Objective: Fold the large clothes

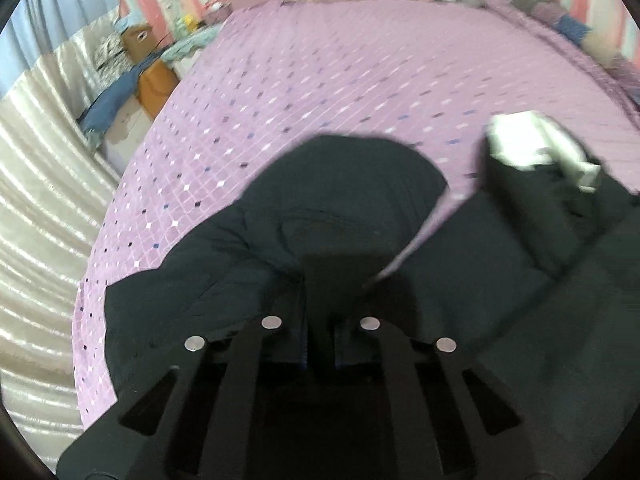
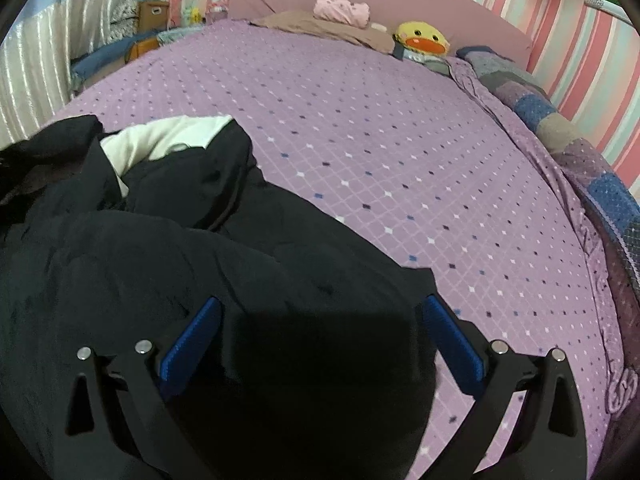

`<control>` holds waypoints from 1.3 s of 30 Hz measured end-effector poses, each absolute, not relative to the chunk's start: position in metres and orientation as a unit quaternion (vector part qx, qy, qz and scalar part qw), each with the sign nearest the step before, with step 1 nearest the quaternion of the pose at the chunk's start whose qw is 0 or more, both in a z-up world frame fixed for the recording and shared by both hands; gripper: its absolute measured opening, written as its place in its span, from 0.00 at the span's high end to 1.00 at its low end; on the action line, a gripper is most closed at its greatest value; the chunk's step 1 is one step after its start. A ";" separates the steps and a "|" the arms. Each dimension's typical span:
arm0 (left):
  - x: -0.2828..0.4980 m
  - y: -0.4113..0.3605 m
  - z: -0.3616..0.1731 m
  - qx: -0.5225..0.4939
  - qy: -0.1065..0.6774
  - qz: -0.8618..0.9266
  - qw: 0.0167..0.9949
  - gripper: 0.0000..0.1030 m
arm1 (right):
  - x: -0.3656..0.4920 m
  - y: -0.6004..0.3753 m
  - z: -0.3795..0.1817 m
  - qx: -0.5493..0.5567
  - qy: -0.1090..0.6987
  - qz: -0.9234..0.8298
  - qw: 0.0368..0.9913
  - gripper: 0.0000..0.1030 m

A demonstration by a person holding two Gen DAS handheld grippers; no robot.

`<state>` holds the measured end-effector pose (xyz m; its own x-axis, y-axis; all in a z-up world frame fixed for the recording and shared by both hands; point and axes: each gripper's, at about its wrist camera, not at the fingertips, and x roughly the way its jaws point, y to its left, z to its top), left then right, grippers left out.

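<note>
A: The jaws first. The left gripper (image 1: 320, 280) has its two fingers pressed together, and a fold of the black jacket (image 1: 304, 216) is pinched between them. The right gripper (image 2: 318, 320) has its jaws wide apart, and the blue pads (image 2: 192, 340) touch nothing that I can be sure of; the jacket lies under and between them.

B: Where is the jacket lying?

A: On the bed, on the purple bedsheet (image 2: 400, 168) with the small diamond pattern. It is a big puffy dark heap at the near side of the bed. In the right wrist view it fills the lower left part, and its white lining (image 2: 160, 140) shows at the far end of the heap.

B: Does the left view show the lining also?

A: Yes, a white part shows at the right side, but this view is blurred, so I cannot tell its shape well. The cloth in the left gripper rises from the heap toward the fingers, and a bit of bedsheet shows beside it.

B: What is at the head of the bed?

A: A yellow duck plush (image 2: 420, 40) beside a brown pillow (image 2: 320, 28), with a pink bundle (image 2: 340, 10) on it. A patchwork blanket (image 2: 540, 112) runs along the right edge, near the striped wall (image 2: 568, 36)
</note>
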<state>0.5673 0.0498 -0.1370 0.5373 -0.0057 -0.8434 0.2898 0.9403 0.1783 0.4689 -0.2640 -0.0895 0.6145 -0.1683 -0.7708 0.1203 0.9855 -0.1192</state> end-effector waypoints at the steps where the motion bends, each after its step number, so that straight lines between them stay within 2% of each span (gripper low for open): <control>1: 0.556 0.045 -0.129 0.149 0.467 -0.096 0.866 0.95 | 0.466 -0.264 -0.086 -0.025 0.428 -0.079 0.900 0.02; 8: 0.463 -0.001 -0.083 0.152 0.425 -0.163 0.877 0.95 | 0.427 -0.260 -0.056 -0.030 0.408 -0.076 0.909 0.02; 12: 0.421 -0.007 -0.091 0.163 0.432 -0.176 0.870 0.95 | 0.405 -0.258 -0.044 -0.027 0.403 -0.071 0.912 0.02; 20: 0.355 0.019 -0.062 0.067 0.419 -0.222 0.878 0.95 | 0.372 -0.254 -0.038 -0.035 0.403 -0.067 0.912 0.02; 27: 0.379 0.002 -0.126 0.150 0.463 -0.130 0.864 0.93 | 0.364 -0.251 -0.061 -0.006 0.440 -0.067 0.895 0.02; 33: 0.376 0.001 -0.135 0.186 0.465 -0.109 0.859 0.61 | 0.354 -0.247 -0.061 0.018 0.441 -0.049 0.896 0.02; 35: 0.369 0.009 -0.125 0.180 0.461 -0.109 0.862 0.47 | 0.353 -0.242 -0.058 0.030 0.442 -0.035 0.896 0.02; 36: 0.363 0.012 -0.119 0.180 0.454 -0.106 0.866 0.43 | 0.355 -0.240 -0.057 0.033 0.443 -0.030 0.896 0.02; 38: 0.354 0.029 -0.101 0.179 0.442 -0.098 0.873 0.22 | 0.356 -0.233 -0.055 0.037 0.443 -0.017 0.896 0.02; 39: 0.350 0.034 -0.093 0.173 0.438 -0.099 0.877 0.18 | 0.356 -0.227 -0.052 0.036 0.440 -0.012 0.897 0.02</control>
<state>0.3496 0.0336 -0.0935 0.5976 -0.0216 -0.8015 0.3252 0.9203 0.2177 0.3559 -0.2272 -0.0522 0.6122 0.0105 -0.7906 0.0538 0.9970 0.0548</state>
